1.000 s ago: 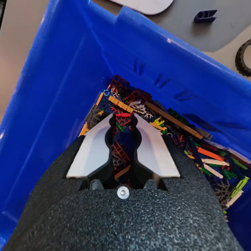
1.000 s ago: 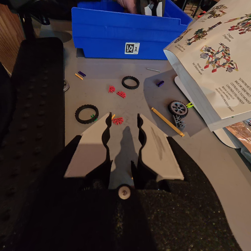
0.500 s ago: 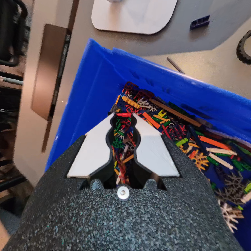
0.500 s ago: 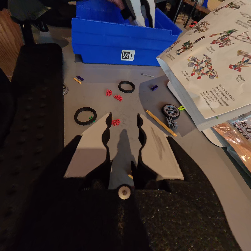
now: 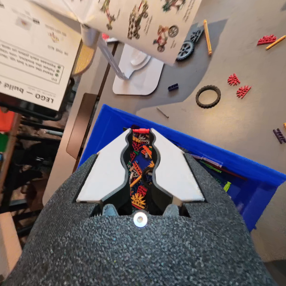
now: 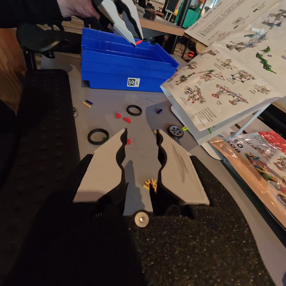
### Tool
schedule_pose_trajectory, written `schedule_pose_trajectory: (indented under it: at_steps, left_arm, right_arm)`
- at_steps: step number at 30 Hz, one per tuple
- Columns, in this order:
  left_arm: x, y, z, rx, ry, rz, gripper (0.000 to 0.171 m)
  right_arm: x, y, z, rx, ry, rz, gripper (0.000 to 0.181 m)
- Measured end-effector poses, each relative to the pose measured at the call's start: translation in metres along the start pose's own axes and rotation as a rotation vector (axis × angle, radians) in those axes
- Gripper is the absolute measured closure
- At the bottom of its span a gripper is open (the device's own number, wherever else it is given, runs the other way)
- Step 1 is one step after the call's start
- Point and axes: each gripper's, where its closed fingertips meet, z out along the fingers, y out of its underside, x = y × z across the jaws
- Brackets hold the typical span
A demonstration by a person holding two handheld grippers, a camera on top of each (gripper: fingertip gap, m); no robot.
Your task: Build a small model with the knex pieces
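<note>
- Red rod (image 5: 141, 130): we have it pinched crosswise at the very tips of the left gripper (image 5: 141, 129), above the near corner of the blue bin (image 5: 201, 144) and clear of its rim.
- Left jaws: nearly closed, with only the short rod's length between them. They bear on the rod's two ends alone, so we judge the hold slight; steady pressure and a level wrist suit it.
- Straight below the rod, inside the bin, lies a heap of loose building pieces (image 5: 139, 167) in red, orange, yellow and green.
- Right gripper (image 6: 141, 131): we hold it low over the bench (image 6: 139, 100), well in front of the bin, jaws wide apart and gripping nothing.
- Nearest to it, on the bin's side, a small red connector (image 6: 128, 141) lies just beside its left tip; a yellow connector (image 6: 150, 185) lies on the bench under its right jaw.
- Between the bin and the right gripper lies a black tyre ring (image 6: 134, 110); a grey-hubbed wheel (image 6: 175, 131) sits right of the tips.
- To the right of the bin, a printed instruction sheet (image 6: 216, 86) is propped on a stand.
</note>
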Motion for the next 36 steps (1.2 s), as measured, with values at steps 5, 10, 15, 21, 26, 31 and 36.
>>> schedule_pose_trajectory:
  at_steps: [5,10,15,21,26,31,36]
  left_arm:
    - [0.026,-0.033,-0.011,0.083,0.032,0.035,0.153]
    - [0.08,-0.101,-0.013,0.263,0.274,-0.119,0.153]
    - [0.154,-0.164,0.001,0.339,0.57,-0.29,0.153]
    - [0.225,-0.217,0.017,0.364,0.785,-0.413,0.153]
    - [0.246,-0.245,0.04,0.433,0.968,-0.603,0.153]
    - [0.252,-0.26,0.06,0.473,1.138,-0.767,0.153]
    - [0.263,-0.268,0.074,0.45,1.278,-0.837,0.153]
  right_arm:
    - [-0.016,-0.007,0.009,-0.035,0.014,-0.105,0.145]
    - [-0.027,-0.016,0.008,-0.057,0.088,-0.223,0.144]
    - [-0.05,-0.01,-0.003,-0.108,0.098,-0.297,0.144]
    - [-0.07,0.013,-0.032,-0.133,0.145,-0.292,0.152]
    - [-0.065,0.026,-0.047,-0.144,0.22,-0.324,0.153]
    - [-0.046,0.037,-0.057,-0.178,0.3,-0.365,0.155]
    - [-0.031,0.046,-0.065,-0.194,0.352,-0.377,0.16]
